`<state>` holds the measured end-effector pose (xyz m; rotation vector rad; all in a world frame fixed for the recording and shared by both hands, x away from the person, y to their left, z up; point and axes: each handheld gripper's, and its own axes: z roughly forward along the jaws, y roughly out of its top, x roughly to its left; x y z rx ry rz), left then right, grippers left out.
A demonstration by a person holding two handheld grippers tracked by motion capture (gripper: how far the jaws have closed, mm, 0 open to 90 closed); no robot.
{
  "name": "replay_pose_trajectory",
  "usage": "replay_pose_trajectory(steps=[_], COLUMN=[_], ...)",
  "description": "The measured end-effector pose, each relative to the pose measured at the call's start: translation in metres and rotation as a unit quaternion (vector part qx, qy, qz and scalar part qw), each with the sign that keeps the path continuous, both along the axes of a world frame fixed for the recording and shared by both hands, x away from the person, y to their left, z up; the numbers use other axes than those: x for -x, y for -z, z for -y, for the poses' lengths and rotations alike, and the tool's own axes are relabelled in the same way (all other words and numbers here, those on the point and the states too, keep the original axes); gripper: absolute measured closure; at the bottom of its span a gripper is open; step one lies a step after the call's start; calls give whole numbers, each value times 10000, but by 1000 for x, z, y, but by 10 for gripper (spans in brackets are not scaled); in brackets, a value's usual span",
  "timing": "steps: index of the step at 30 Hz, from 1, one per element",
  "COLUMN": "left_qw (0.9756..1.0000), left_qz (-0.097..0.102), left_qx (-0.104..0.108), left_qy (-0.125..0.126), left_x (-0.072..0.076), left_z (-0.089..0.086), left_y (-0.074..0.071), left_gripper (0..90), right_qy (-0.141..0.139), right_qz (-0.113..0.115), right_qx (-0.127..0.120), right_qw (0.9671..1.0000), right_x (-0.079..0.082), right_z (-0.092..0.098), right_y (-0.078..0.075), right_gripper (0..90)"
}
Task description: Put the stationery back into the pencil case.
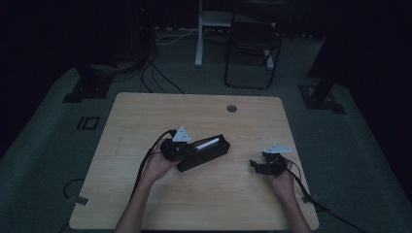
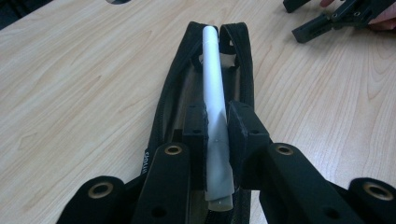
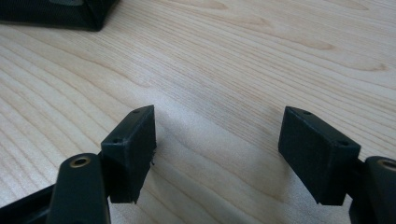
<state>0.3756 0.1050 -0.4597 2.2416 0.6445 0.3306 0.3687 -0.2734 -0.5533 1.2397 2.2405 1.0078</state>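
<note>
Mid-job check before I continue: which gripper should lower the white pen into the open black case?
Left. The left gripper is shut on the white pen directly over the open black case; the right gripper is open, empty, away to the side.

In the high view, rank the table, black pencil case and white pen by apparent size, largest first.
1. table
2. black pencil case
3. white pen, held by the left gripper over the open case

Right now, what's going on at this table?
A person works at a wooden table with a gripper in each hand. The left gripper is shut on a white pen-like stick, holding it lengthwise over an open black pencil case; whether it touches the case I cannot tell. The right gripper sits off to the side, jaws open with nothing between them.
</note>
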Motion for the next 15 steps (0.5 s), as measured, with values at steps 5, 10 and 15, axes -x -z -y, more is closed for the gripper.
replay_pose_trajectory(steps=[5,10,15], left_qw=[10000,9999,9999], left_qz=[-53,-69,-85], left_qx=[-30,-83,-90], left_qy=[16,26,24], left_x=[-3,-3,-4], left_z=[2,5,6], left_y=[3,4,5], left_gripper=[783,781,779], right_qy=[0,0,-1], right_qz=[0,-1,0], right_qx=[0,0,1], right_qw=[10000,10000,10000], right_x=[0,0,0], right_z=[0,0,0], right_y=[0,0,0], right_gripper=[276,276,276])
